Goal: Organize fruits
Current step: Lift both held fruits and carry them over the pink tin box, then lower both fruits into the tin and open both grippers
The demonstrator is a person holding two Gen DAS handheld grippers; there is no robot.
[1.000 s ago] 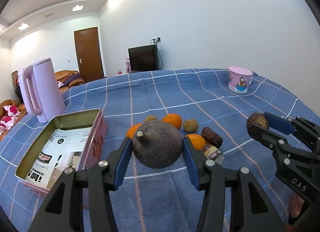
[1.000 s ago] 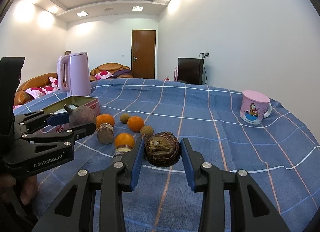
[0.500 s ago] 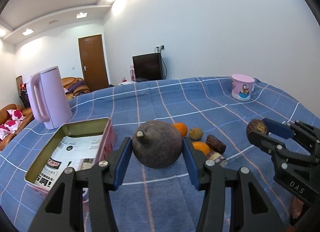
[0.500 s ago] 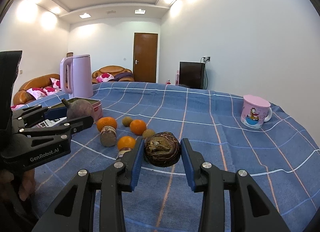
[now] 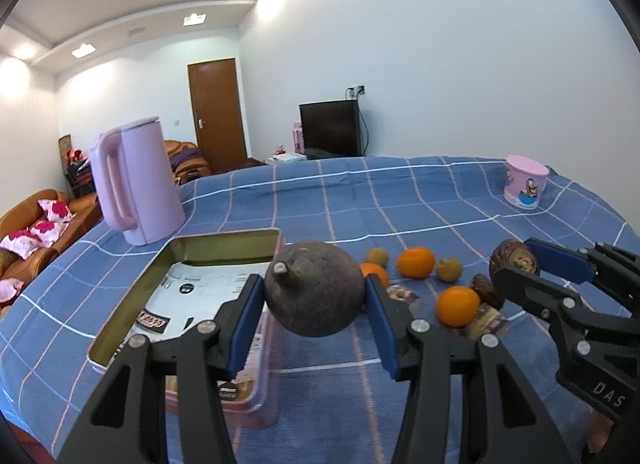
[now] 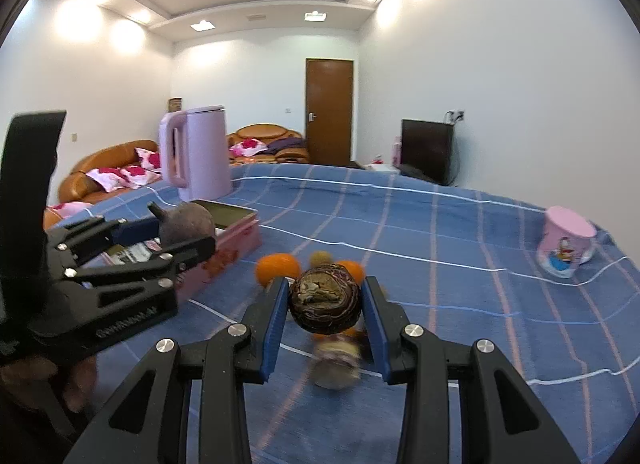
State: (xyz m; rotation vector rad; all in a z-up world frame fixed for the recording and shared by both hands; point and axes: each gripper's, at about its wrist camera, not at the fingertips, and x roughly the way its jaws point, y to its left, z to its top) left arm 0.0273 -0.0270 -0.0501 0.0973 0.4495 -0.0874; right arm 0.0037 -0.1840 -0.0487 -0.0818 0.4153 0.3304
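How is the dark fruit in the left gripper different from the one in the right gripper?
The purple fruit in the left gripper is larger, smooth and matte, with a short stem stub; the brown fruit in the right gripper is smaller, wrinkled and cracked, with a pale patch. The purple fruit hangs beside the open tin; the brown one hangs above the loose fruits. Both are round, dark and clamped off the tablecloth.

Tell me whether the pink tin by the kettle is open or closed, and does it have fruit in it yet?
Open: the pink tin has no lid on. Only printed paper shows inside, no fruit.
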